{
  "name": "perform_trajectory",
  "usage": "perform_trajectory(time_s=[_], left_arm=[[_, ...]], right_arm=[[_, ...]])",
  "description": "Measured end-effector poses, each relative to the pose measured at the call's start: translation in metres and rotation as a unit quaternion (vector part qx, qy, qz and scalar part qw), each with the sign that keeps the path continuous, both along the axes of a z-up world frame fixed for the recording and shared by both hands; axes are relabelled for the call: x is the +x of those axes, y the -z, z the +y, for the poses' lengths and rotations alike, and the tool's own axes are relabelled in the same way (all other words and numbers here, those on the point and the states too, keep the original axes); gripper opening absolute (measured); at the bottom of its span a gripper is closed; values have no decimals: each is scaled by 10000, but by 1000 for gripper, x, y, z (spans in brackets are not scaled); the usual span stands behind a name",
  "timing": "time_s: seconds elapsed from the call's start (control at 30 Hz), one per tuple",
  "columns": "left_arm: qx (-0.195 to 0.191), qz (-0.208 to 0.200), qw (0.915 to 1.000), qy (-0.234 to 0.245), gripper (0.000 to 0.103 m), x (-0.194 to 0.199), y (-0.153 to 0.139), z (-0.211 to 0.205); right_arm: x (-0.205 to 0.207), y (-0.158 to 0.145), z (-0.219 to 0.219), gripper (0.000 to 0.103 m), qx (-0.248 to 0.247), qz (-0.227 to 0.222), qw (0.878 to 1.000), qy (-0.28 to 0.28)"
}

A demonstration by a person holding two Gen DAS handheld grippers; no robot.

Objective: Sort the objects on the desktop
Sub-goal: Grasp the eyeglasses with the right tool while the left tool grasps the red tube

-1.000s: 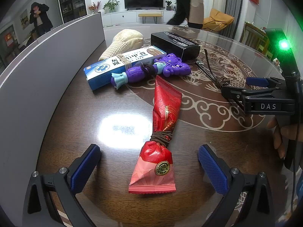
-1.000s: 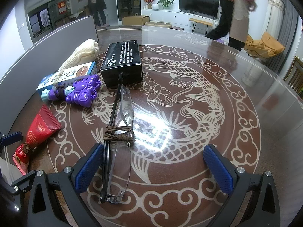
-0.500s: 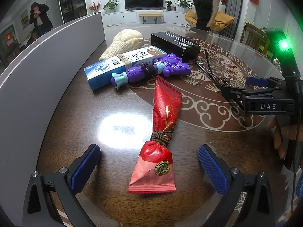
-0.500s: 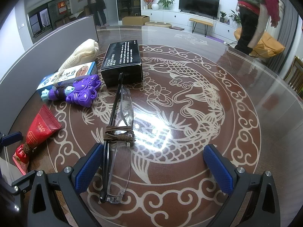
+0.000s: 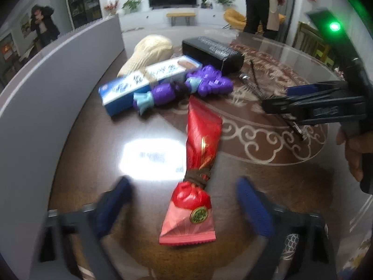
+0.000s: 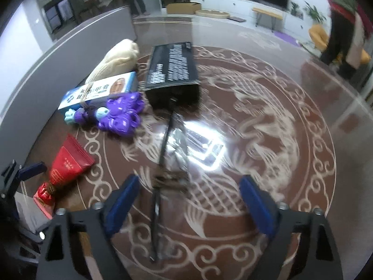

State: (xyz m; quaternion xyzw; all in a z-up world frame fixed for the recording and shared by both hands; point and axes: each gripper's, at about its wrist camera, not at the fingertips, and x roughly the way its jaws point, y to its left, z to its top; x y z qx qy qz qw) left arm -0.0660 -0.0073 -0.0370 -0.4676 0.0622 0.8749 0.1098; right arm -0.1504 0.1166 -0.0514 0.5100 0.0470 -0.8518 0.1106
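A red snack packet, tied with a brown band, lies on the patterned table. Its pink lower end sits between the fingers of my left gripper. The jaws are closing and the pads stand clear of the packet. Folded glasses, bound with a brown cord, lie lengthwise between the fingers of my right gripper, nearer its left finger. Those jaws are closing too, with the pads off the frame. The left wrist view shows the right gripper from the side over the glasses.
A black box, a blue-and-white carton, a purple toy and a cream knitted bundle cluster at the back left. A grey partition borders the table's left side. A person stands beyond the table.
Both pairs of jaws have narrowed from wide open. The right gripper has shifted, so the glasses now lie further in between its fingers. The left gripper has kept its place.
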Motion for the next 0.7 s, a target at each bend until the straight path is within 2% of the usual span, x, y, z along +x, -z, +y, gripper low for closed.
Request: perform_trajectory(time_s=[0.03, 0.07, 0.13, 0.2, 0.33, 0.47, 0.57, 0.7], left_arm=[[11, 30, 10000, 10, 43, -1, -3, -2], [33, 25, 10000, 18, 21, -2, -5, -4], [224, -66, 9997, 5, 21, -2, -7, -10], [492, 0, 9988, -54, 21, 5, -13, -18], [871, 302, 9956, -177, 21, 27, -37, -32], [1228, 596, 9900, -348, 21, 45, -67, -47], [1509, 893, 9833, -490, 21, 53, -104, -70], [1446, 1280, 9781, -777, 21, 54, -148, -118]], right_arm=[[0, -1, -6, 58, 54, 49, 9999, -70], [2, -3, -13, 28, 136, 108, 9997, -175], [6, -4, -20, 28, 293, 0, 9994, -202], [10, -8, -18, 28, 134, -223, 9996, -77], [33, -27, -7, 28, -152, -166, 9997, -111], [52, -51, 0, 28, -254, 14, 9996, -132], [57, -77, -9, 28, -418, 215, 9986, -251], [55, -121, -54, 28, -790, 581, 9928, -692]])
